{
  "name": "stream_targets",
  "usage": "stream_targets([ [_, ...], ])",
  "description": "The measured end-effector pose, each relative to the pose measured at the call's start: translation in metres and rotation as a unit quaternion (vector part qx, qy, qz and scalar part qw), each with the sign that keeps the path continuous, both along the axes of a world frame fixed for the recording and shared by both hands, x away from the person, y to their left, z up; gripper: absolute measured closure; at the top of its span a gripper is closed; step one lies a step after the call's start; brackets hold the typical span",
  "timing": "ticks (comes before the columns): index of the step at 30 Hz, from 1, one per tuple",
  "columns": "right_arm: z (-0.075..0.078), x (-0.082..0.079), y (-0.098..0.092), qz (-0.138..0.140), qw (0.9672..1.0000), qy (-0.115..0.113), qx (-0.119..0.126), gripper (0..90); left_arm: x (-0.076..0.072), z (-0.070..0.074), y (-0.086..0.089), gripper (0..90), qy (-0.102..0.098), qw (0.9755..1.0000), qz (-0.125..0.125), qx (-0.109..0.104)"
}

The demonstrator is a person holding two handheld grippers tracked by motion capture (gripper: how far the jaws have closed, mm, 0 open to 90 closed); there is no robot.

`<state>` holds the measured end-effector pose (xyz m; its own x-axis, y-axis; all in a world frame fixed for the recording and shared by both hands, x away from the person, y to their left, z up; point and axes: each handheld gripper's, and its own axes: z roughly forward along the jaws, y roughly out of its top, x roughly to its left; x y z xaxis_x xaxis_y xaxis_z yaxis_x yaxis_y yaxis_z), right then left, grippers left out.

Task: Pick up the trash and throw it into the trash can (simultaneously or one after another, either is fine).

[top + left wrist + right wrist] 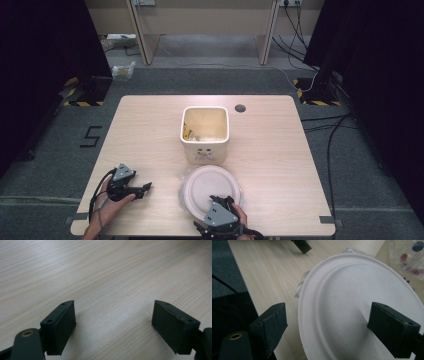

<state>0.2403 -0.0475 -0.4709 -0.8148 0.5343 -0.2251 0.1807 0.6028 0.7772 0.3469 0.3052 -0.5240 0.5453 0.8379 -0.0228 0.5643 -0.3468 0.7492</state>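
High view: black "5" (92, 136) on floor.

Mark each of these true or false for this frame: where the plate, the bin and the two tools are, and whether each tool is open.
1. The white round paper plate lies directly in front of the cream square plastic bin, on the person's side. True.
2. The left tool grips the plate. False: it is open over bare table, apart from the plate.
3. The right tool is open, its jaws straddling the plate's edge. True.
4. The bin is tipped on its side. False: it stands upright, opening upward.
5. Clear crumpled plastic film shows under the plate's edge. True.
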Motion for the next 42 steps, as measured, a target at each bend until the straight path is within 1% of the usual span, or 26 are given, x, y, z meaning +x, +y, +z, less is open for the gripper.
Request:
stream_targets([
  [3, -0.001, 0.003, 0.000, -0.007, 0.9998, -0.015, -0.010, 19.7, 0.000, 0.000, 0.000, 18.4, 0.001, 1.0000, 0.000, 0.001],
  [5, 0.000, 0.005, -0.004, -0.016, 0.9997, -0.018, -0.010, 21.5, 0.000, 0.000, 0.000, 18.4, 0.000, 1.0000, 0.000, 0.000],
  [6, 0.000, 0.007, -0.005, -0.019, 0.9994, -0.024, -0.013, 21.8, 0.000, 0.000, 0.000, 18.4, 0.000, 1.0000, 0.000, 0.001],
  [7, 0.000, 0.008, -0.007, -0.024, 0.9993, -0.025, -0.013, 23.2, 0.000, 0.000, 0.000, 18.4, 0.000, 1.0000, 0.000, 0.001],
  [9, 0.001, 0.010, -0.011, -0.024, 0.9993, -0.026, -0.011, 27.7, 0.000, 0.000, 0.000, 18.4, 0.001, 1.0000, 0.000, 0.001],
  [12, 0.000, 0.015, -0.016, -0.032, 0.9990, -0.026, -0.016, 29.5, 0.000, 0.000, 0.000, 18.4, 0.000, 1.0000, 0.000, 0.001],
  [16, 0.002, 0.020, -0.023, -0.038, 0.9991, -0.021, -0.007, 36.3, 0.000, 0.000, 0.000, 18.4, 0.000, 1.0000, 0.000, 0.001],
  [17, 0.004, 0.021, -0.026, -0.040, 0.9989, -0.025, -0.006, 39.9, 0.000, 0.000, 0.000, 18.4, 0.000, 1.0000, 0.000, 0.001],
  [21, 0.010, 0.023, -0.033, -0.038, 0.9987, -0.034, -0.006, 47.1, 0.000, 0.000, 0.000, 18.4, 0.000, 1.0000, 0.000, 0.001],
  [23, 0.013, 0.024, -0.036, -0.042, 0.9982, -0.042, -0.006, 50.5, 0.000, 0.000, 0.000, 18.4, 0.000, 1.0000, 0.000, 0.001],
  [25, 0.015, 0.026, -0.040, -0.044, 0.9980, -0.046, -0.003, 52.2, 0.000, 0.000, 0.000, 18.3, 0.000, 1.0000, 0.000, 0.001],
  [29, 0.020, 0.030, -0.048, -0.050, 0.9978, -0.043, 0.008, 54.7, 0.000, 0.000, 0.000, 18.3, 0.000, 1.0000, 0.000, 0.001],
  [32, 0.022, 0.033, -0.053, -0.055, 0.9975, -0.046, 0.006, 58.4, 0.000, 0.000, 0.000, 18.3, 0.000, 1.0000, 0.000, 0.001],
  [34, 0.024, 0.035, -0.056, -0.056, 0.9974, -0.043, 0.012, 59.7, 0.000, 0.000, 0.000, 18.3, 0.000, 1.0000, 0.000, 0.001],
  [36, 0.027, 0.037, -0.058, -0.055, 0.9973, -0.047, 0.007, 61.3, 0.000, 0.000, 0.000, 18.3, 0.000, 1.0000, 0.000, 0.001],
  [40, 0.032, 0.041, -0.056, -0.052, 0.9975, -0.049, 0.000, 61.2, 0.000, 0.000, 0.000, 18.3, 0.000, 1.0000, 0.000, 0.000],
  [42, 0.034, 0.042, -0.053, -0.052, 0.9971, -0.054, -0.012, 61.3, 0.000, 0.000, 0.000, 18.3, 0.000, 1.0000, 0.000, 0.001],
])
